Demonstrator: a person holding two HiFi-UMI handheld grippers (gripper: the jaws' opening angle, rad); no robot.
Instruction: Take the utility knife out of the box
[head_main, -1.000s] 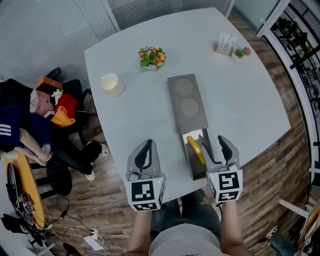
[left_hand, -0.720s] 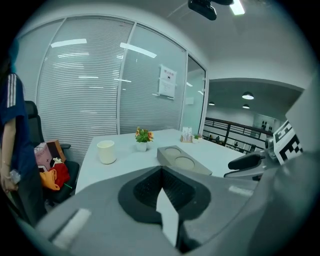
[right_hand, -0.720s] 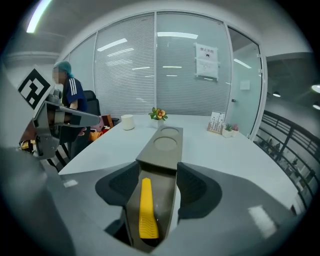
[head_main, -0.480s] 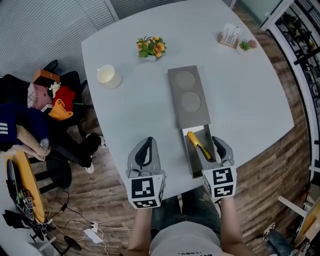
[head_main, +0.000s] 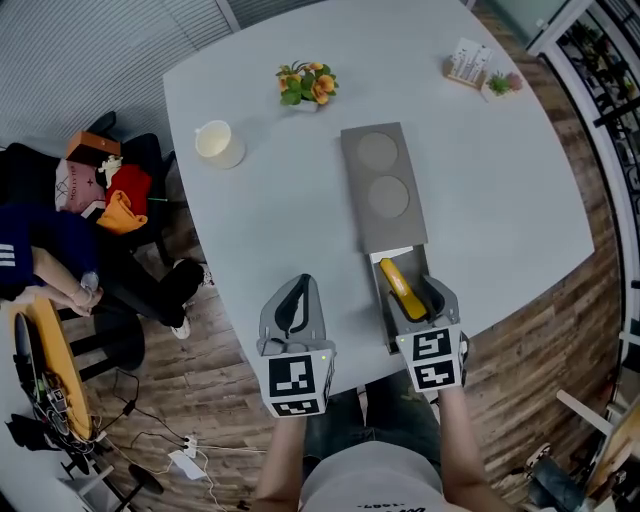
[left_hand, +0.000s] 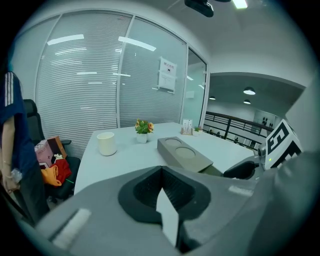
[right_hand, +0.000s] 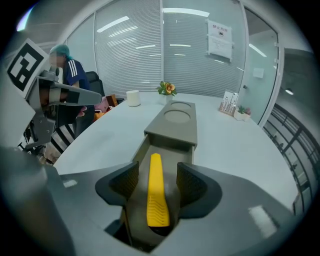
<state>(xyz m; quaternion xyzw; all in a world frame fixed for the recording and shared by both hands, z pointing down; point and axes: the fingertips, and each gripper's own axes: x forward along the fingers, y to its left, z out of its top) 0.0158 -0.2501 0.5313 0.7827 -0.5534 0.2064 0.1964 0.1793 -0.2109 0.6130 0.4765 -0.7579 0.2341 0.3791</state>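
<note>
Jaws of right gripper (right_hand: 157, 182) gape astride utility knife (right_hand: 155, 202) in box (right_hand: 172, 125), gap unseen from head view; left gripper's (left_hand: 163, 172) meet.

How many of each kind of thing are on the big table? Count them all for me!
Box: 1
Utility knife: 1
Cup: 1
Potted plants: 2
Card stand: 1
Total: 6
</note>
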